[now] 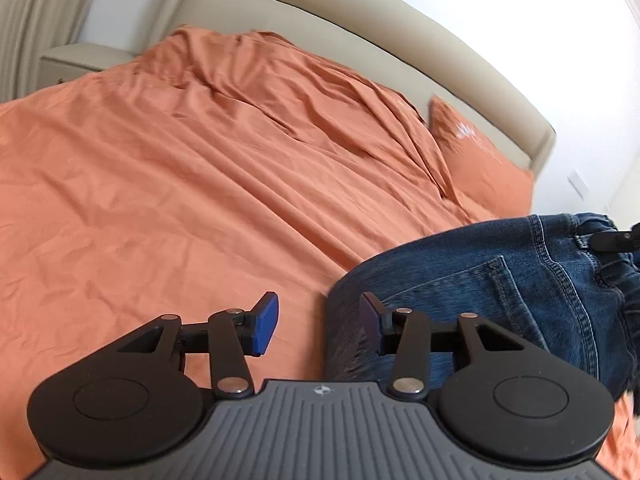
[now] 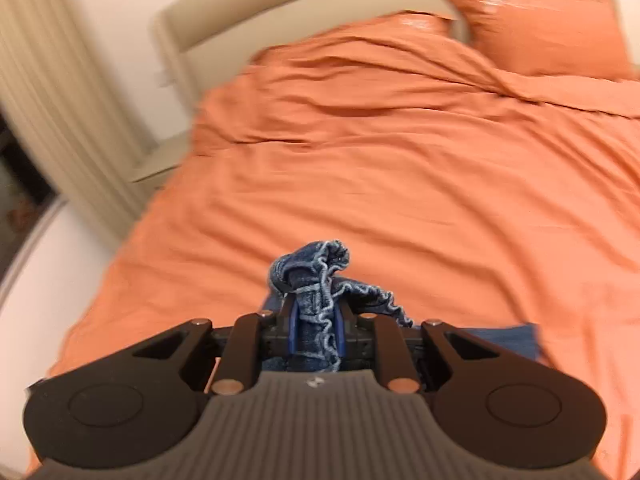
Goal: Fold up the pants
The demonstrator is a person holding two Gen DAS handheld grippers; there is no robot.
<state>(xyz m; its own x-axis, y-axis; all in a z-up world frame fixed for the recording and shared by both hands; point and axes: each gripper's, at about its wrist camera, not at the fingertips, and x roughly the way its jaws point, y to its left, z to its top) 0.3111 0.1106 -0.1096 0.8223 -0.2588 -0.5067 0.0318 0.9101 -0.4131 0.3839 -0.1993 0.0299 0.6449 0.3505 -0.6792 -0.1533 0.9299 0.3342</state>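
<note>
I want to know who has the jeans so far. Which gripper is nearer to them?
Right. The right gripper is shut on a bunched edge of the jeans. The left gripper is open beside the jeans, one finger over their edge, gripping nothing.

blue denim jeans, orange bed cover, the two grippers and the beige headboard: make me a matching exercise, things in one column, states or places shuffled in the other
Things:
1. blue denim jeans
2. left gripper
3. right gripper
4. beige padded headboard

States or places:
A. jaws apart, nothing between the blue pads
B. closed on the gathered waistband
C. lying on the orange bed cover, one end lifted
D. behind the orange pillows, against the wall

Pairs: 1-C, 2-A, 3-B, 4-D
</note>
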